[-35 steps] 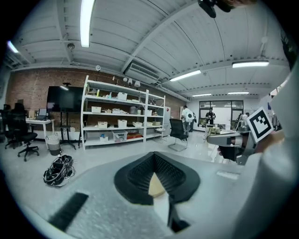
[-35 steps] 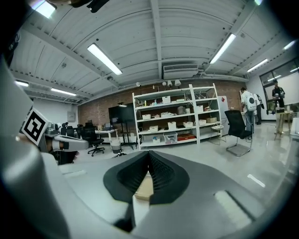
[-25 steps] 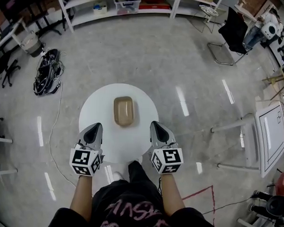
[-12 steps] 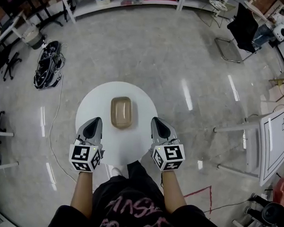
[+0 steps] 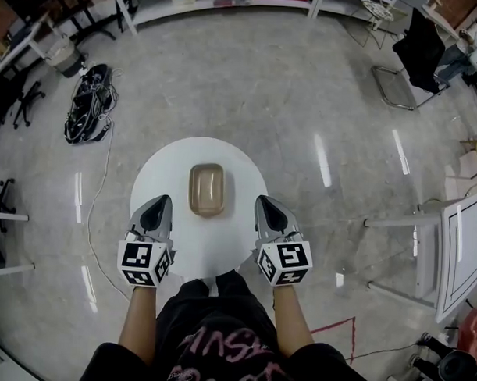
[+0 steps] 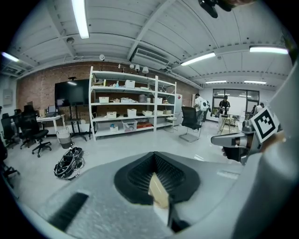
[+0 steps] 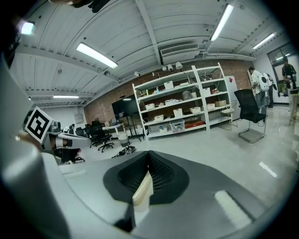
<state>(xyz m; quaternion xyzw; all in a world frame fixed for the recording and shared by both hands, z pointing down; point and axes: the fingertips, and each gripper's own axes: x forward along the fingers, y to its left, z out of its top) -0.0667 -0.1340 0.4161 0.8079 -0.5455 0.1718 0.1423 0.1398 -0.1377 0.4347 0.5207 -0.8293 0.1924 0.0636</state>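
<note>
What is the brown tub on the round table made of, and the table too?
The tub looks like tan plastic, smooth with rounded moulded corners, though that's a guess. The round table has a plain white, even top, maybe laminate or painted board; I can't tell which.

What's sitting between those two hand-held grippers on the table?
The head view shows the near end of a tan tray on the round white table, between the left gripper and the right gripper, touching neither.

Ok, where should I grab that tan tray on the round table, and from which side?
Probably the near short rim of the tan tray, from above on your side, one jaw inside, one outside: it lies open side up, long axis pointing away from you.
</note>
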